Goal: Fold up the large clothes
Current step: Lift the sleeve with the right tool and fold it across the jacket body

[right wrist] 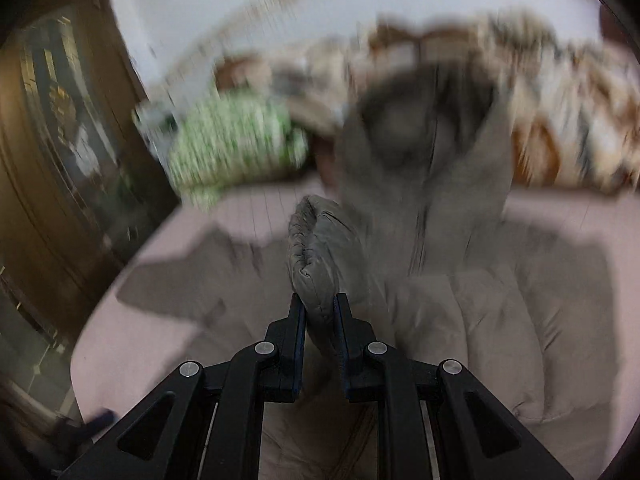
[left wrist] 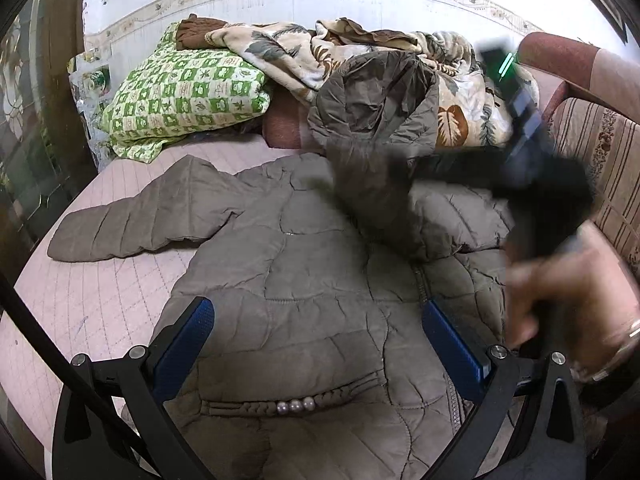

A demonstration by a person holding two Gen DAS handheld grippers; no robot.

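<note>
Pinching the sleeve cuff [right wrist: 316, 256], the right tool [right wrist: 320, 312] is closed on it; the left tool [left wrist: 316, 344] hovers wide open, empty. The quilted jacket [left wrist: 304, 280] lies on the bed [left wrist: 80, 304]. Better carry the sleeve toward 9 o'clock, flat across the chest

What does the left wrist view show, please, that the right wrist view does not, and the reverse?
Only the left wrist view shows the open left gripper over the grey-brown quilted coat, the coat's three pearl beads, and the person's right hand.

Only the right wrist view shows the right gripper shut on a padded sleeve cuff.

Both show the coat, the green checked pillow and the pink bedsheet.
</note>
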